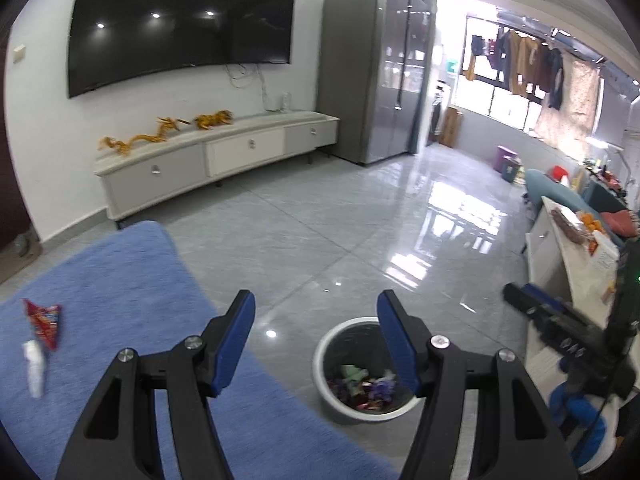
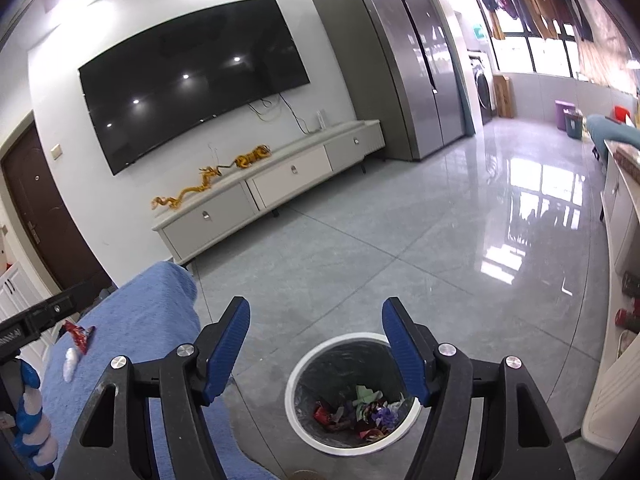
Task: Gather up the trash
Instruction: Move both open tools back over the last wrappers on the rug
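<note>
A white-rimmed trash bin [image 1: 326,376] [image 2: 298,372] stands on the floor with several crumpled wrappers [image 1: 366,388] [image 2: 360,410] inside. A red wrapper [image 1: 45,320] [image 2: 79,335] and a white crumpled tissue [image 1: 34,368] [image 2: 70,364] lie on the blue cloth surface [image 1: 120,288] [image 2: 152,312]. My left gripper [image 1: 316,340] is open and empty, above the cloth's edge and the bin. My right gripper [image 2: 316,344] is open and empty over the bin; it also shows in the left wrist view [image 1: 552,320].
A low white TV cabinet [image 1: 224,156] [image 2: 280,184] with gold dragon figures stands against the far wall under a big TV [image 1: 180,24]. A grey cupboard [image 1: 372,72] stands beside it. A white counter [image 1: 568,264] [image 2: 616,216] runs along the right. Glossy tiled floor [image 1: 360,220] lies between.
</note>
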Tool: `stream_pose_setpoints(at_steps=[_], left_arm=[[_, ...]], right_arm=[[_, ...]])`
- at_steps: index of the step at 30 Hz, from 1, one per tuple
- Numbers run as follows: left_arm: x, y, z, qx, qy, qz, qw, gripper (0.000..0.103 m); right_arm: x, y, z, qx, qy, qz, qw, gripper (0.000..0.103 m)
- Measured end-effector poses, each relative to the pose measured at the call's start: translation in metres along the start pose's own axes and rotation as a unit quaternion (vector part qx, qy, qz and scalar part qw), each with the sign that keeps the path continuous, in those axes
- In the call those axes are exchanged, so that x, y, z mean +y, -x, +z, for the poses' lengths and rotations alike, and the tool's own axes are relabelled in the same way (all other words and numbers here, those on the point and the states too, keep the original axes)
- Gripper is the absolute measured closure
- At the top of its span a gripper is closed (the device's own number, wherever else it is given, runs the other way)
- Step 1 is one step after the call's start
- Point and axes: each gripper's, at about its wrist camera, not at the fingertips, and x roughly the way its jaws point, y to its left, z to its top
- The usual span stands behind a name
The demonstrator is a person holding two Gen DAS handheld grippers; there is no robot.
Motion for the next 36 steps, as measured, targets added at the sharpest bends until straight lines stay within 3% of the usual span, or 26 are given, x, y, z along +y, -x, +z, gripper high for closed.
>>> stream_pose_setpoints(at_steps=[17,26,36], left_arm=[[0.120,0.097,-0.037,-0.052,0.058,0.089,0.9930,0.041],[0.223,0.124,-0.059,-0.061,0.126,0.164,0.9764,0.041],[0.325,0.115,-0.087,-0.037,0.184,0.225,0.9561,0.041]], right_arm=[[0.079,0.044,0.016,-0.047,0.079,0.046,0.995,0.032],[0.119,0.029,0.012,-0.032,0.107,0.078,0.991,0.030],[0.187,-0.026,0.007,0.015,0.148,0.135,0.980,0.029]])
